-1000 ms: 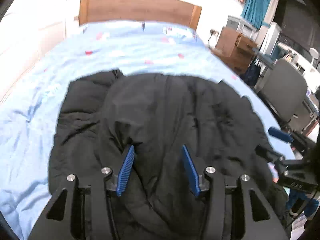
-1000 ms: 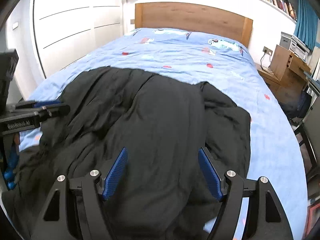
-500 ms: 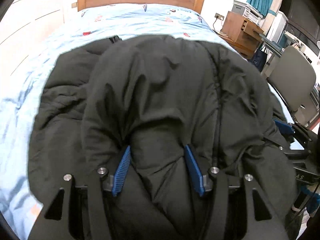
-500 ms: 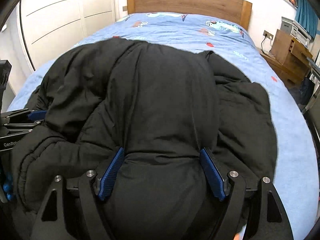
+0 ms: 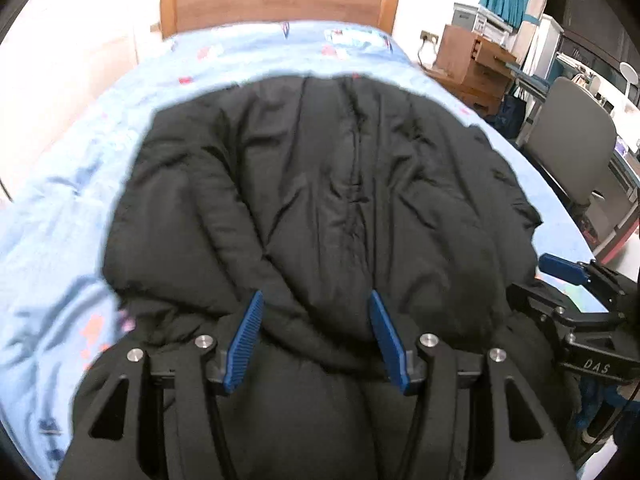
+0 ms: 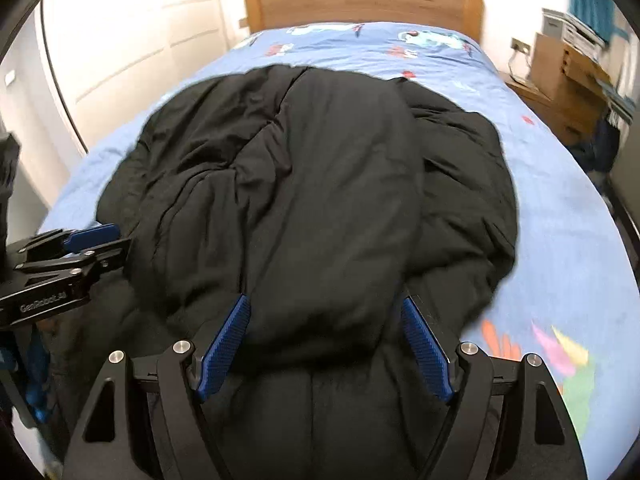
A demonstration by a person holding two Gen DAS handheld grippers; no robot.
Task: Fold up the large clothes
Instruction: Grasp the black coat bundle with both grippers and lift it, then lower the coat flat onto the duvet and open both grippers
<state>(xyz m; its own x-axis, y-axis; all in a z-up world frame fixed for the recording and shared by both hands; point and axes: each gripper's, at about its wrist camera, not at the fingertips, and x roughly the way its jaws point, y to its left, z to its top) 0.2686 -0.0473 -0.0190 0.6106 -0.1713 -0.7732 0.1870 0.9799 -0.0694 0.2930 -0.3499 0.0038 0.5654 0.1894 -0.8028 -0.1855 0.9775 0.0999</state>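
— Looking at the fingers first: what are they doing?

— Both pairs grip a thick roll of the black padded winter jacket (image 5: pixel 320 180). The left gripper (image 5: pixel 316 296) has the bulge wedged between its blue fingers, and the right gripper (image 6: pixel 324 299) holds a wider one, pressed on both sides.

— What changed in the last second?

— The near edge, which lay flat ahead of the fingers, has been carried away from them. A doubled layer now lies beyond the fingertips, on top of the jacket's far half.

— And beyond that?

— The jacket covers more of the blue printed bed sheet (image 5: pixel 60 240) than before, and sits closer to the wooden headboard (image 5: pixel 276 0).

— So the fold?

— Probably laid over; letting go and smoothing seem to be next.
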